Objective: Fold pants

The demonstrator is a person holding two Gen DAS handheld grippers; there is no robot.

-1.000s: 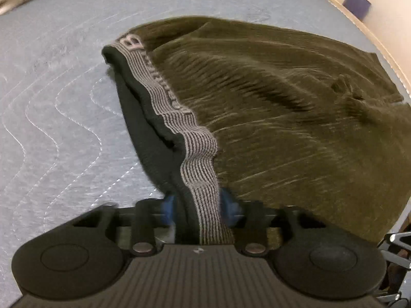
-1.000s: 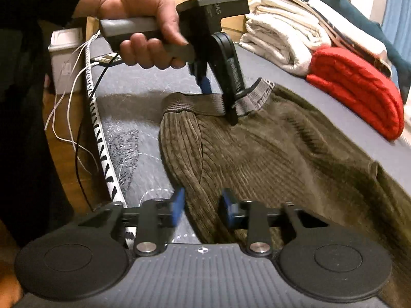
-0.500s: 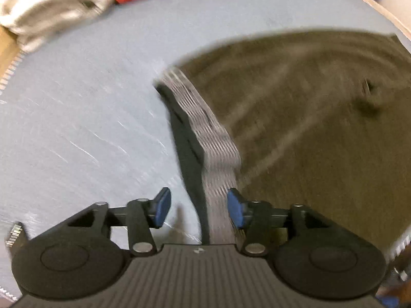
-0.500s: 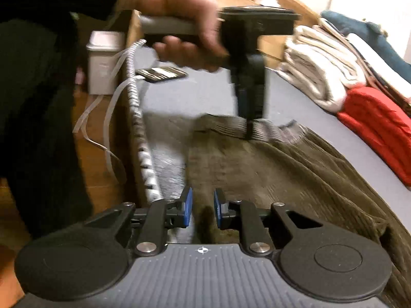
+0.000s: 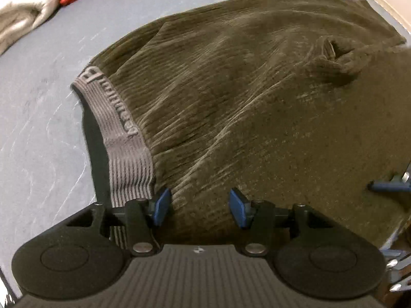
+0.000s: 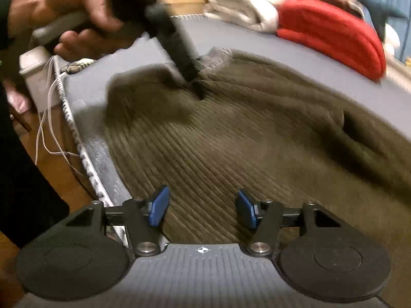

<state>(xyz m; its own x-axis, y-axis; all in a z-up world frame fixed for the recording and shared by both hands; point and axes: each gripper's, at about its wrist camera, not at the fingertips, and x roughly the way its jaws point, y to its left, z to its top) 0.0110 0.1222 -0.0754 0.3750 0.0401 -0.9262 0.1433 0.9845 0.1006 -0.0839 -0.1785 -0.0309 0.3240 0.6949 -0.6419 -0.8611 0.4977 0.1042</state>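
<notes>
Olive-brown corduroy pants lie spread flat on the blue-grey quilted bed cover, with their grey elastic waistband at the left. My left gripper hovers open over the fabric just right of the waistband, nothing pinched between its blue pads. In the right wrist view a hand holds that left gripper, blurred, pointing down near the waistband. My right gripper is over the pants near the bed's edge. Its jaws are opening, and the cloth lies below the pads without being pressed.
Folded white laundry and a red knit item sit at the far side of the bed. The bed's striped edge runs along the left, with white cables and a white box over a wooden floor beyond it.
Both grippers were closed on the pants' waist edge and have let go. Both now stand open and have shifted sideways over the fabric, which lies flat.
</notes>
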